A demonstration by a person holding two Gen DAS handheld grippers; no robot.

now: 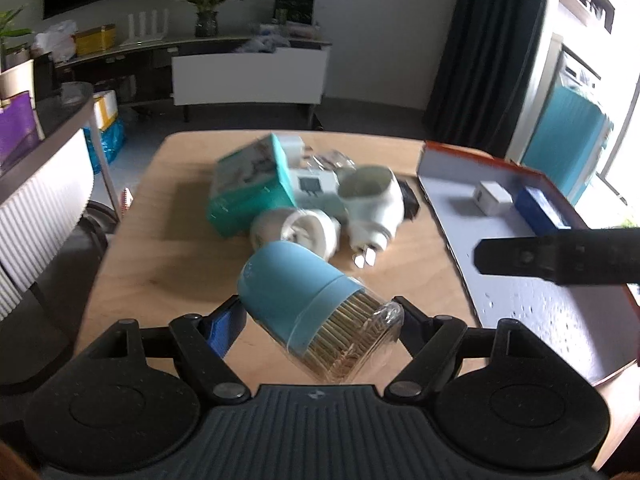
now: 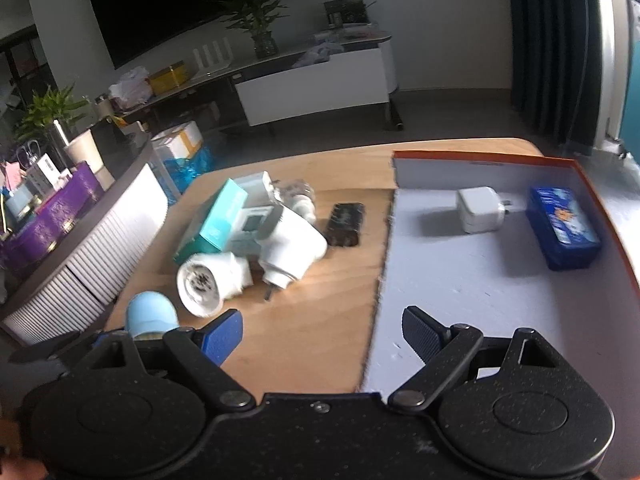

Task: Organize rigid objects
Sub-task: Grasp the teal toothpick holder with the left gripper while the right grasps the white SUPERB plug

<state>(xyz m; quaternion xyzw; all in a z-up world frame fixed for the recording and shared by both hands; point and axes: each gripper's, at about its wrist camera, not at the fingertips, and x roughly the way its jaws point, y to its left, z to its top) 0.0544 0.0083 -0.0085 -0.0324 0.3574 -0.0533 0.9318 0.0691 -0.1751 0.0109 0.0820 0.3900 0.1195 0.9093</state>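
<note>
Gripping toothpick jar (image 1: 316, 316): left hand-held gripper (image 1: 318, 322).

A light wooden table (image 2: 320, 320) carried everything. At its middle sat a huddle: a teal box (image 1: 248, 192), white plug-in devices (image 2: 294, 246) and a black object (image 2: 346, 224). Along its right side lay a shallow orange-rimmed box lid (image 2: 472, 300), white inside.

Left gripper (image 1: 320, 320): fingers closed on load, held low. Right gripper (image 2: 322, 334): fingers spread wide, nothing between.
</note>
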